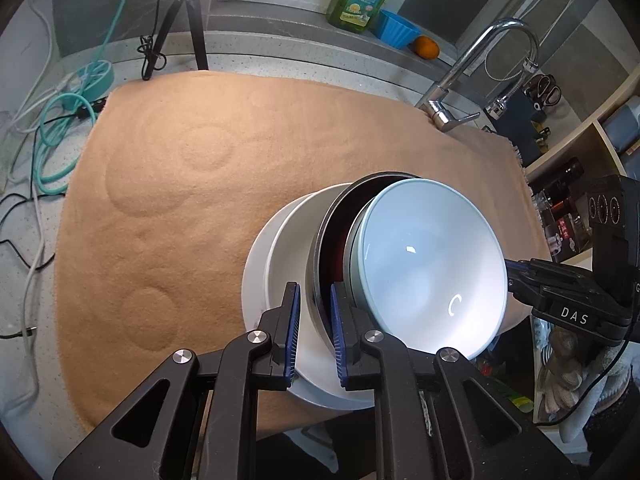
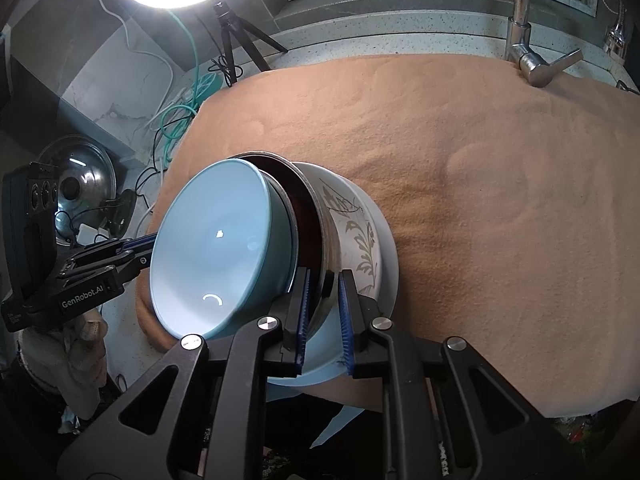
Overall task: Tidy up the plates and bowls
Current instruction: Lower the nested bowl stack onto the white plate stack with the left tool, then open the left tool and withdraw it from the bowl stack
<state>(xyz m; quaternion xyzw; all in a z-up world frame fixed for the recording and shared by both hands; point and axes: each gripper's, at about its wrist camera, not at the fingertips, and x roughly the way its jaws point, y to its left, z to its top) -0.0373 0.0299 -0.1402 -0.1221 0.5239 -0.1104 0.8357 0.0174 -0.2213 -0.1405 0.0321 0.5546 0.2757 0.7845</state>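
Both the left gripper [image 1: 315, 322] and the right gripper [image 2: 323, 312] clamp the dark bowl [image 1: 334, 220]; the blue bowl [image 1: 432, 264] is nested inside, and the white plate [image 1: 260, 272] lies beneath at lower centre, so the stacking seems nearly finished.

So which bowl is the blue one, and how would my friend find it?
Start at the big tan cloth covering the counter, then find the dish stack at its near edge. The light blue bowl is tipped up, nested in a dark bowl over a white bowl. It is the only pale blue one.

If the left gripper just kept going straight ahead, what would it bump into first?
Nothing new: the left gripper already straddles the dark bowl's rim. Beyond it lies the orange cloth, probably.
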